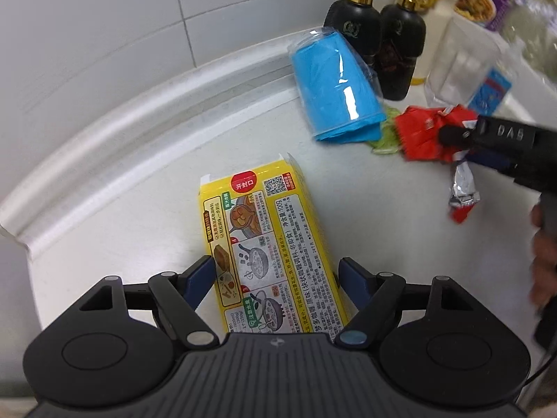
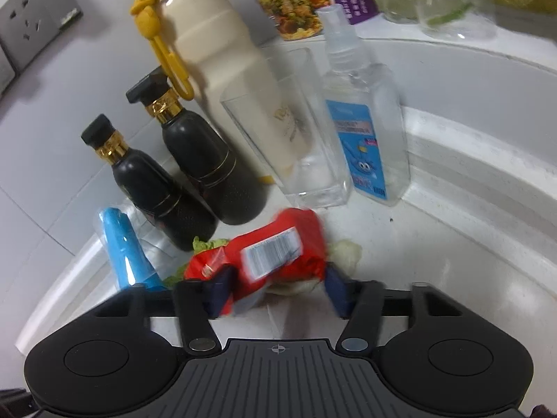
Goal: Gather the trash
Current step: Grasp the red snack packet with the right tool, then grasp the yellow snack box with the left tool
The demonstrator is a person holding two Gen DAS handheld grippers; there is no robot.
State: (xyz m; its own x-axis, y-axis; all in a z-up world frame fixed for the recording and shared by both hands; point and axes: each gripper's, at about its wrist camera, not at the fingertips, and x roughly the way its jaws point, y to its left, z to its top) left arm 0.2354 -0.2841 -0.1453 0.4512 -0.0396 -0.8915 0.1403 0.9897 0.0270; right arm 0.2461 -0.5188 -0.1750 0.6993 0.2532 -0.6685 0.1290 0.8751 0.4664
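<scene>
A yellow curry box (image 1: 264,244) lies flat on the white counter (image 1: 139,209). My left gripper (image 1: 275,271) straddles its near end. The left pad touches the box edge and a thin gap shows at the right pad. A crumpled red snack wrapper (image 2: 275,247) with a barcode lies further right. My right gripper (image 2: 276,287) is shut on it, pads pressing both sides. The left wrist view shows the same wrapper (image 1: 421,132) under the right gripper (image 1: 452,136), its silver tail hanging free.
A blue bag roll (image 1: 334,87) leans by two black bottles (image 2: 174,181). Lettuce scraps (image 2: 344,250) lie under the wrapper. Behind stand a cream bottle (image 2: 209,52), a clear glass (image 2: 289,146), a spray bottle (image 2: 365,132). A raised rim (image 1: 139,111) edges the counter. A hand (image 1: 543,261) is at right.
</scene>
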